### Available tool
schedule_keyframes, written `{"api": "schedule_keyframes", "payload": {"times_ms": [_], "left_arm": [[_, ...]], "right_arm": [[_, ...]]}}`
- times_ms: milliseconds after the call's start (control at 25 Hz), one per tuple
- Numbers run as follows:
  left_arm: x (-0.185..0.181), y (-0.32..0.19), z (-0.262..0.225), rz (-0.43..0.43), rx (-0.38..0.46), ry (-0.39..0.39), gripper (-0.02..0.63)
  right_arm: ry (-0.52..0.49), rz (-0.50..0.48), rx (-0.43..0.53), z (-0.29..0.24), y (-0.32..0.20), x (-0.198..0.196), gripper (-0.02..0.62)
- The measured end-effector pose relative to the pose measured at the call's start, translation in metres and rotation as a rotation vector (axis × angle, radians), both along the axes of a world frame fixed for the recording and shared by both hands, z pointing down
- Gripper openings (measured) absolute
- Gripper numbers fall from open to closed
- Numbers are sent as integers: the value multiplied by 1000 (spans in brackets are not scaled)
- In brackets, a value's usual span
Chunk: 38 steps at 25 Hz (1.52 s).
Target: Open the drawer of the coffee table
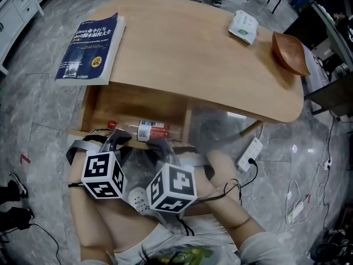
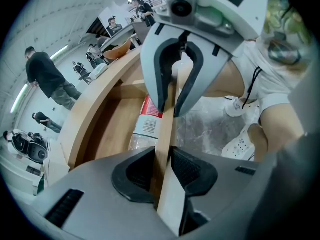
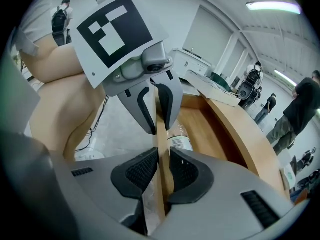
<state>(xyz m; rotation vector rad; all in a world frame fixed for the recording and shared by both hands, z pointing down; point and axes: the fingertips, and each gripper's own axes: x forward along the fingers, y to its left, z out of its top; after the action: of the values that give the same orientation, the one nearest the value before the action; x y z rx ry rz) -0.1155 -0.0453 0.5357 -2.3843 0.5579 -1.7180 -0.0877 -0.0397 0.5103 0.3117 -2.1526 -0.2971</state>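
The coffee table [image 1: 193, 54] has a light wood top, and its drawer [image 1: 132, 106] stands pulled out toward me with a clear plastic bottle [image 1: 149, 130] lying inside. Both grippers straddle the drawer's front panel [image 2: 165, 134] from above. My left gripper [image 2: 162, 171] has its pads against both faces of the panel. My right gripper [image 3: 162, 171] grips the same panel [image 3: 161, 149] a little further along. In the head view the left gripper [image 1: 113, 142] and right gripper [image 1: 160, 148] sit side by side at the drawer's near edge.
A blue book [image 1: 91, 48] lies on the table's left end. A white packet [image 1: 244, 26] and a wooden bowl [image 1: 289, 53] sit at the right end. A power strip [image 1: 249, 153] with cables lies on the marble floor. People stand beyond the table.
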Motion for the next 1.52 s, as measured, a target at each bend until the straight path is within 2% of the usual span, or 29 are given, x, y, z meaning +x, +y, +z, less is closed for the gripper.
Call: {"api": "schedule_keyframes", "payload": {"times_ms": [200, 320, 480, 560, 640, 720, 840, 960, 1040, 1120, 1160, 1200, 1320, 1400, 1520], "left_arm": [[1, 2, 0, 9, 14, 22, 106], [2, 21, 6, 29, -55, 20, 94], [4, 27, 9, 28, -39, 16, 92], [6, 28, 10, 24, -22, 20, 92], [5, 37, 16, 27, -40, 15, 92], [2, 54, 29, 41, -88, -18, 87], [-2, 66, 42, 59, -109, -103, 83], [-3, 63, 45, 3, -84, -148, 84], [1, 65, 45, -75, -35, -177, 86], [2, 69, 30, -152, 27, -172, 94], [0, 70, 17, -178, 55, -149, 88], [-2, 71, 1, -196, 77, -109, 11], [-23, 72, -40, -224, 93, 16, 9], [-40, 62, -62, -319, 126, 133, 9], [-43, 53, -74, -479, 148, 357, 9]], "right_arm": [[5, 3, -19, 1, 2, 1, 78], [14, -14, -57, 7, 20, 0, 76], [-4, 13, 22, 9, 25, 4, 78], [0, 5, -5, 11, 27, 5, 77], [11, -22, -55, 16, 37, 4, 76], [22, -48, -94, 28, 54, 2, 73], [15, -48, -77, 42, 68, -3, 71], [6, -45, -76, 45, 67, -4, 71], [19, -55, -80, 46, 68, 0, 71], [51, -75, -74, 48, 68, 1, 69], [71, -89, -73, 49, 67, 0, 69], [89, -104, -76, 50, 67, -1, 69], [102, -124, -99, 54, 69, 0, 69], [87, -111, -118, 55, 67, 0, 69], [55, -81, -171, 54, 67, -2, 69]]}}
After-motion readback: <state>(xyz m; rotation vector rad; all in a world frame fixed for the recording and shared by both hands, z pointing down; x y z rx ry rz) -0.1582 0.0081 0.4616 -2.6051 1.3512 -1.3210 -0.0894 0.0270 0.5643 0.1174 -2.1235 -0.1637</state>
